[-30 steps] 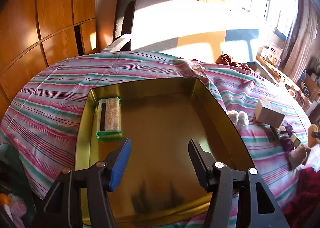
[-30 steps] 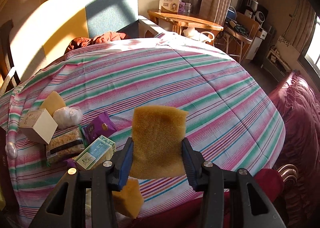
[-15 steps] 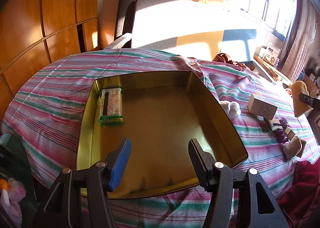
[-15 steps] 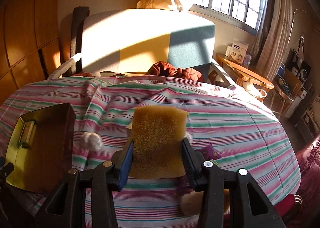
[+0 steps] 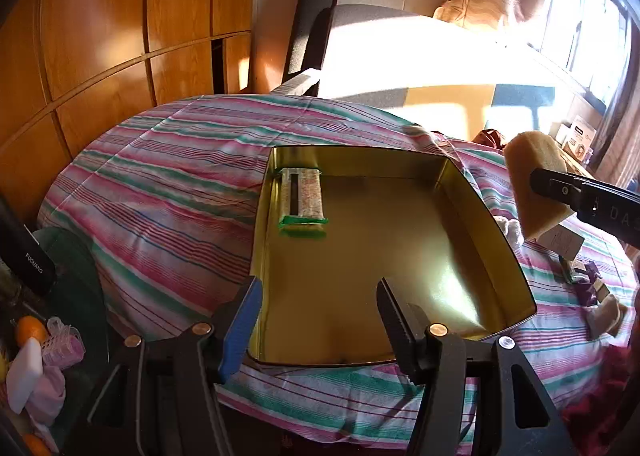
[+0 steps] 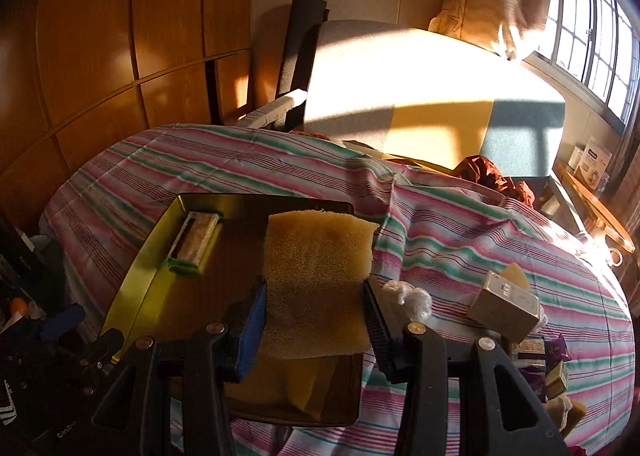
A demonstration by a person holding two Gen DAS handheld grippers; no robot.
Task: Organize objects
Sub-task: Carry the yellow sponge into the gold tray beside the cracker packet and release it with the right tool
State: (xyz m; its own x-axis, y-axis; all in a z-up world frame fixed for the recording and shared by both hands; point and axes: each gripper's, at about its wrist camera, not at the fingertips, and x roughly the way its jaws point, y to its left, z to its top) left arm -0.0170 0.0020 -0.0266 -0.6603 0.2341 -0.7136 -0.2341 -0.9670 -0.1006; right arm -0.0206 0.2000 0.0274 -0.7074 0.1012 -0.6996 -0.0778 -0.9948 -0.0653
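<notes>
both grippers are black plastic clamps: left gripper [image 5: 318, 320] and right gripper [image 6: 314, 316] each carry one blue pad, brass rivets.

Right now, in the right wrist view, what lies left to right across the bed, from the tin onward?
Gold tin with the snack packet inside → yellow sponge held in the right gripper → white crumpled wrapper → small cardboard box → purple packets at the right edge.

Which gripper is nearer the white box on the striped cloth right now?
Right. The right gripper, clamped on the yellow sponge, sits just beside the white box. The left gripper hangs empty over the gold tin's near edge, across the tin from it.
</notes>
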